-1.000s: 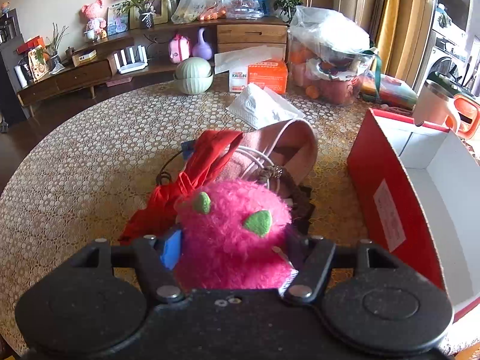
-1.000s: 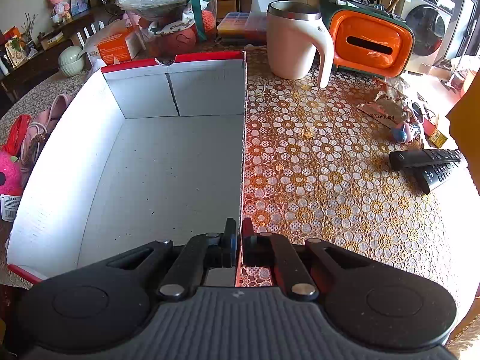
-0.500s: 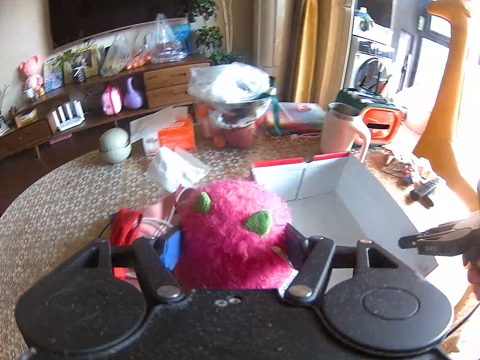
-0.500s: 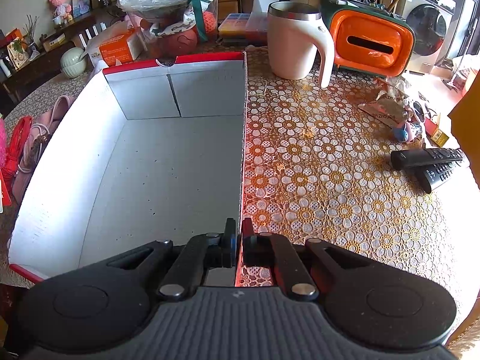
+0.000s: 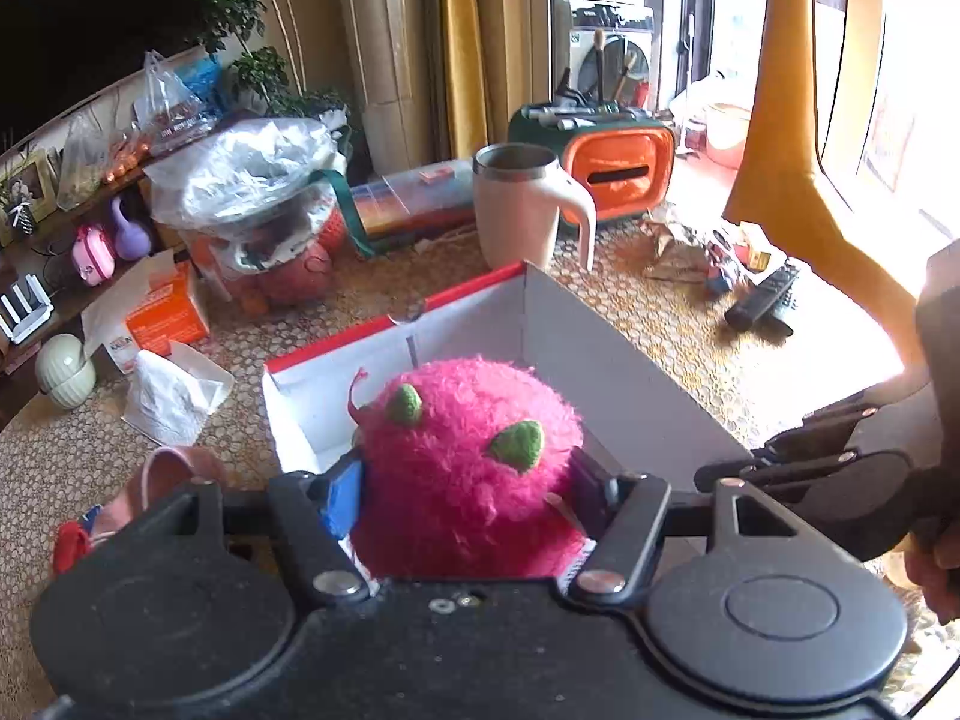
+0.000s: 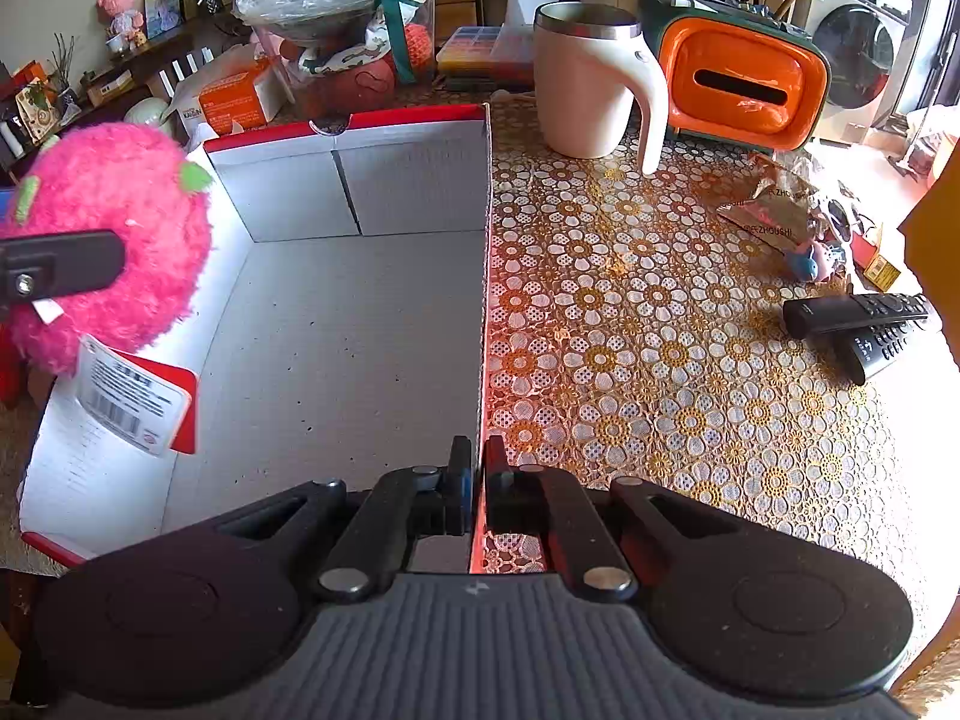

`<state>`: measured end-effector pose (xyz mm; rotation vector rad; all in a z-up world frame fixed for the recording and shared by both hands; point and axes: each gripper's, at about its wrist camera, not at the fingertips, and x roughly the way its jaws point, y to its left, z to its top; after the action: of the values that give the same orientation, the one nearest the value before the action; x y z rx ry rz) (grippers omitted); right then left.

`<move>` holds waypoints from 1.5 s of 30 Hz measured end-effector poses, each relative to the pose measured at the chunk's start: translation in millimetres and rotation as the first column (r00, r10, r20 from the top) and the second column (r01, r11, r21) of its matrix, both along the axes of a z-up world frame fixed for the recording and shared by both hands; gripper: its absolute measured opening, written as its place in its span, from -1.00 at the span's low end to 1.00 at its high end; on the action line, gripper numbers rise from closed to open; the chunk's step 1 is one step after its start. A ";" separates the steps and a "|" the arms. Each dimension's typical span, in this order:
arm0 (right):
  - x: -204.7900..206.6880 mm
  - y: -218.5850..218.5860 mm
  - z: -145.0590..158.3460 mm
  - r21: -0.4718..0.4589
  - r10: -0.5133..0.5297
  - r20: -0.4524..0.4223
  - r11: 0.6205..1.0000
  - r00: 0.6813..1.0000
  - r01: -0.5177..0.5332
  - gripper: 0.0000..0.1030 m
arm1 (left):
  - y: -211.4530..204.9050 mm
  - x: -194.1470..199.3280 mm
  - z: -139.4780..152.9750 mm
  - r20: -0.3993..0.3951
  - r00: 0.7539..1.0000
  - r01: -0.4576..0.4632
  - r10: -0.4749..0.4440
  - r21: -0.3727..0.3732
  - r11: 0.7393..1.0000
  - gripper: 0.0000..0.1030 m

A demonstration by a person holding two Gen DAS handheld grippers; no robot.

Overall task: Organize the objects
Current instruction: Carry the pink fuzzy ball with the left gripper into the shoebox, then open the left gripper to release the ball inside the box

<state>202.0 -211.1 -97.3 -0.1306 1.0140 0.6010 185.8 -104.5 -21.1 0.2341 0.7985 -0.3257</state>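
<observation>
- Carrying the pink plush toy (image 5: 468,462) toward the open box (image 6: 360,192): transfer step in hand, placement not yet done.
- Left tool (image 5: 468,495) clamped on the plush, jaws set wide around its fuzzy body, one pad pressed into each flank; paper tag (image 6: 129,399) hanging below.
- Plush held in the air at the box's left wall, partly over the rim; exact overlap with the interior hard to judge through the fisheye.
- Right tool (image 6: 474,483) pinched together on the box's right wall near the front corner, apparently steadying the box on the table (image 6: 660,360).
- Box interior bare, grey floor fully visible.
- Next move, judged: shifting the plush further over the box floor, lowering it inside, then parting the left jaws; tag likely to snag on the rim if lowered too near the wall.
- White mug (image 6: 591,84), orange case (image 6: 744,81) and remote controls (image 6: 864,324) lying on the table beyond the box, untouched.
</observation>
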 end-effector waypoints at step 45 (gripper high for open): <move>2.1 -2.6 0.4 0.008 -0.004 -0.025 1.000 1.000 0.004 -0.95 | 11.2 -9.4 -14.7 -0.067 0.997 0.049 -0.048 0.005 0.999 0.93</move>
<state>204.1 -213.7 -96.8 -0.1142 1.0361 0.6038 176.4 -93.2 -35.8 0.2505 0.8612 -0.3780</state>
